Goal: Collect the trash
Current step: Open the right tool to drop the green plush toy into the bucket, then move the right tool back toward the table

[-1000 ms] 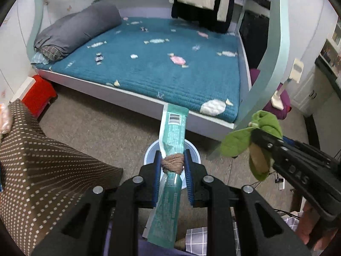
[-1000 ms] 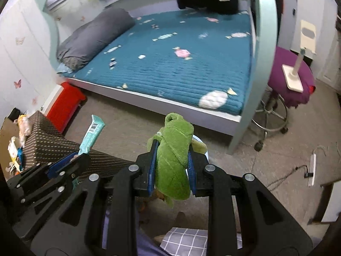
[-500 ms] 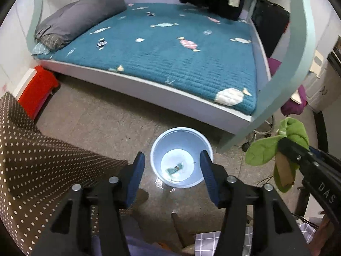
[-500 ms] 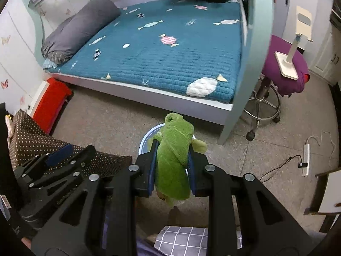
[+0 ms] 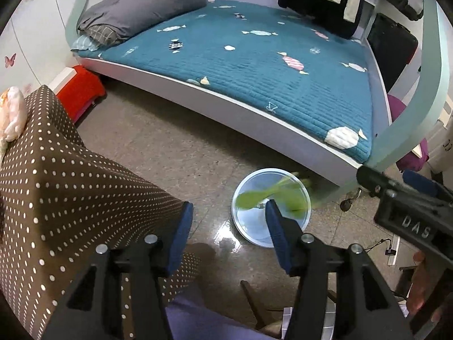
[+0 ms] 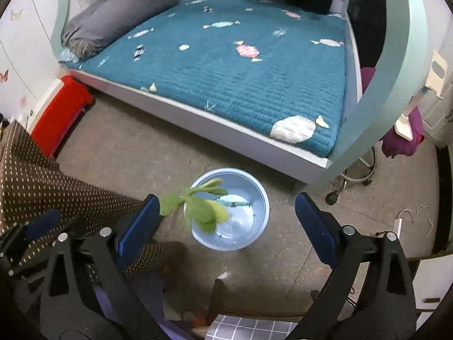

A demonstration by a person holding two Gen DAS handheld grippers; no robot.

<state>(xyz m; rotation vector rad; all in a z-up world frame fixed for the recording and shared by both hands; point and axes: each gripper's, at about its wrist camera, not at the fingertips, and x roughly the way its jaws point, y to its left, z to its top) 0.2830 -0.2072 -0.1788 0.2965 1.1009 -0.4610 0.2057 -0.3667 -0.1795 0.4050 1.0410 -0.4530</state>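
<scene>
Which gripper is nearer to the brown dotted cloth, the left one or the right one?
Left. The left gripper has one finger over the brown dotted cloth; the right gripper is beside it, nearer the blue bin.

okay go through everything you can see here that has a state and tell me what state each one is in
Left tongs: open, holding nothing.
Right tongs: open, holding nothing.
Green rag: blurred, loose in the air over the bin's rim.
Blue bin: upright on the floor, no lid.
Teal wrapper: lying inside the bin.
</scene>
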